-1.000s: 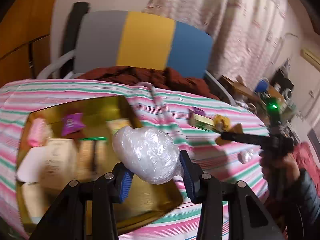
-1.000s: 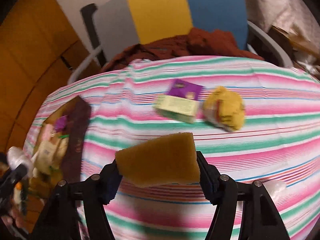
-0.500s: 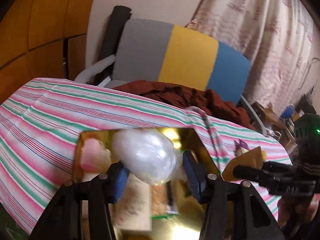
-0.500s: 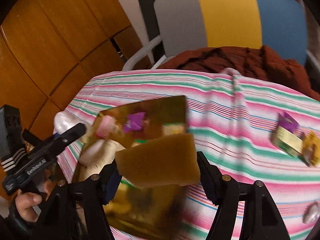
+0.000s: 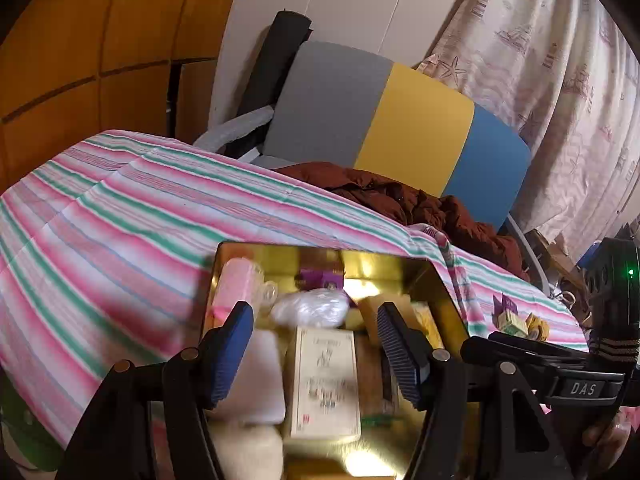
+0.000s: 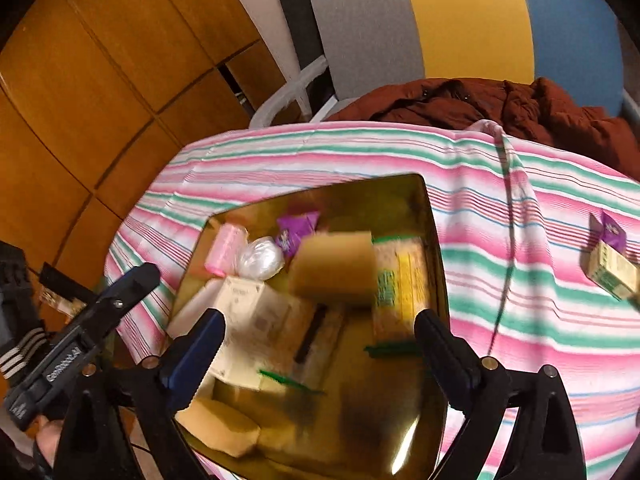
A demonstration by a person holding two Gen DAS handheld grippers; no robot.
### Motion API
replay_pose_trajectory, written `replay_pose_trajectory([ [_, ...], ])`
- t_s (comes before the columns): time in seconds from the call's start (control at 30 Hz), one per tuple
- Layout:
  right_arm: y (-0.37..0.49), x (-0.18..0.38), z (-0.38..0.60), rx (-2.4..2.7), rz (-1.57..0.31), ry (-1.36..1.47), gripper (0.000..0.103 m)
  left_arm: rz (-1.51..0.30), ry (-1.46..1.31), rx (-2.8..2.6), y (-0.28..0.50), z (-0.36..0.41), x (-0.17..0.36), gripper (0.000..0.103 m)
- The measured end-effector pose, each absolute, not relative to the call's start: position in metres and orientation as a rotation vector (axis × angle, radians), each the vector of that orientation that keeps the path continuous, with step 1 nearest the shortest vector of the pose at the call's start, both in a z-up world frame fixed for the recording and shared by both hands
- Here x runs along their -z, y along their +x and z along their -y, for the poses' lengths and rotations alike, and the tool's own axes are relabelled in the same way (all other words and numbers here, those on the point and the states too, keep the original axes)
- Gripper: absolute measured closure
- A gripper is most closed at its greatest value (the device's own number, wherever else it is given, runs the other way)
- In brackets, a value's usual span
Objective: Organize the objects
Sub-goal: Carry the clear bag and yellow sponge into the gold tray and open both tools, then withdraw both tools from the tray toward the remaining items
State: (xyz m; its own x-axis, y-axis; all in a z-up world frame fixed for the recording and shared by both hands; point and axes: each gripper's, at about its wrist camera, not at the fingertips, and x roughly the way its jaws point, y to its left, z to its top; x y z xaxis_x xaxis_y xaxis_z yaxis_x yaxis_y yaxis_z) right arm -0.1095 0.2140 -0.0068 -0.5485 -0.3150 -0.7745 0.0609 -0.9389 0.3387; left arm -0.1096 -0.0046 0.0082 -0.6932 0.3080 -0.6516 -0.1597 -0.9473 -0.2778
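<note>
A gold metal tray (image 5: 380, 266) (image 6: 435, 248) sits on the striped tablecloth and holds several small items. My left gripper (image 5: 316, 344) is open above it. The clear plastic bundle (image 5: 310, 308) (image 6: 260, 258) lies loose in the tray just beyond its blue pads (image 5: 234, 346). My right gripper (image 6: 320, 344) is also open over the tray. A blurred yellow-brown sponge (image 6: 334, 268) lies beyond its fingers, on top of the packets and free of them. Each gripper shows at the edge of the other's view: the right gripper (image 5: 500, 344) and the left gripper (image 6: 132, 284).
In the tray are a pink roll (image 6: 226, 248), a purple packet (image 6: 296, 230), a beige box (image 5: 322, 384) and a yellow-green pack (image 6: 398, 280). A small box with a purple packet (image 6: 608, 256) lies on the cloth to the right. Behind the table stands a chair (image 5: 400, 120) with a brown jacket.
Both grippers moved left over the tray and opened. The plastic bundle left the left gripper and the sponge left the right one; both now lie in the tray.
</note>
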Motion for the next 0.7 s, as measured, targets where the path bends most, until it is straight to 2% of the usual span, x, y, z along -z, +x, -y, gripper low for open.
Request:
replay_pose_trajectory([
  [0.23,-0.069,-0.002,-0.208,2.706,0.228,1.309,0.002,0.203,-1.031,-2.688,-0.070,-0.007,-0.015,0.038],
  [0.7,-0.020,-0.018,-0.229,2.902,0.164,1.231,0.000,0.043,-1.014,-2.642,-0.034,-0.042,-0.019,0.038],
])
